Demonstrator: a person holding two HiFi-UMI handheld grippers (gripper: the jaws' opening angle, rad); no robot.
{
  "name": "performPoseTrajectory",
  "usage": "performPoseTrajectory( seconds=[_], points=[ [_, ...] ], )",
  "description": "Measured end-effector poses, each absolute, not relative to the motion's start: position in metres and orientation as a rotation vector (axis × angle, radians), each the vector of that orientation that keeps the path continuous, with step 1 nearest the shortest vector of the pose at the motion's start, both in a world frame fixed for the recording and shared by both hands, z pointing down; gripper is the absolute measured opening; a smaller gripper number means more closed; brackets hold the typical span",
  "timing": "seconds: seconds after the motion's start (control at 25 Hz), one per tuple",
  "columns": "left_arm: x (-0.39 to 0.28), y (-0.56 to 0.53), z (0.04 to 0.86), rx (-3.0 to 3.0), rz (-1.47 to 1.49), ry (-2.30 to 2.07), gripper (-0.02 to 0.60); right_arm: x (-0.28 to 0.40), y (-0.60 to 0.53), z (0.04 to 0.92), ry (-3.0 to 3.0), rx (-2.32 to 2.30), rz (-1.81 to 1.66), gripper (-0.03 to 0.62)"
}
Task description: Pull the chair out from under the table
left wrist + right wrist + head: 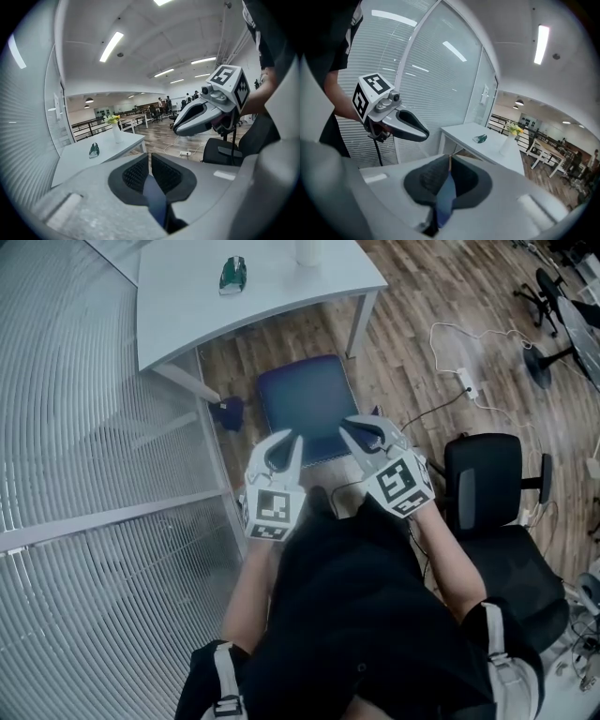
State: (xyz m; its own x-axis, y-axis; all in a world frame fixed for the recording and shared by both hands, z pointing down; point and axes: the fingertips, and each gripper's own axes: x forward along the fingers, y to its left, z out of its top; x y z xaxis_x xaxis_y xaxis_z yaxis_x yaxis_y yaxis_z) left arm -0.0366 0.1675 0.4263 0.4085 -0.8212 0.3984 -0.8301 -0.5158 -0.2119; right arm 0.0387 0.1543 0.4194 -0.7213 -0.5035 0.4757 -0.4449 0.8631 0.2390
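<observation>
**Both grippers clenched on nothing above the pulled-out chair**

Head view: the blue chair [305, 404] stands on the wood floor just near of the white table [253, 301], and its whole seat shows clear of the tabletop's near edge. The left gripper [287, 440] and right gripper [358, 432] sit side by side over the seat's near edge, tips pointing far. On the table lie a green object [232, 275] and, at the far edge, a vase [307, 249]. A glass wall [84, 427] with blinds runs down the left. A black office chair [492, 493] stands at the right, with a power strip [466, 382] on the floor beyond it.

Left gripper view: the jaws are drawn together to a thin slit and pinch nothing — only the blue seat [155, 199] shows through the gap below. The right gripper [179, 129] hangs at the right. The table lies far left, bearing the green object [94, 150] and the vase [116, 133], which holds yellow flowers.

Right gripper view: these jaws are likewise clenched with nothing between them — blue seat [446, 194] shows through the slit. The left gripper [423, 134] hangs at the left, in front of the glass wall. The table [464, 131] stands beyond.
</observation>
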Motion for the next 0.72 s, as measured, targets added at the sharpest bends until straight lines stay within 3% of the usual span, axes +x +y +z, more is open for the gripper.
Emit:
performPoseTrajectory(
  seconds=[0.72],
  points=[
    [-0.041, 0.170, 0.420, 2.601, 0.507, -1.509, 0.012, 0.038, 0.157, 0.408, -2.657, 0.693, 0.100, 0.001]
  ],
)
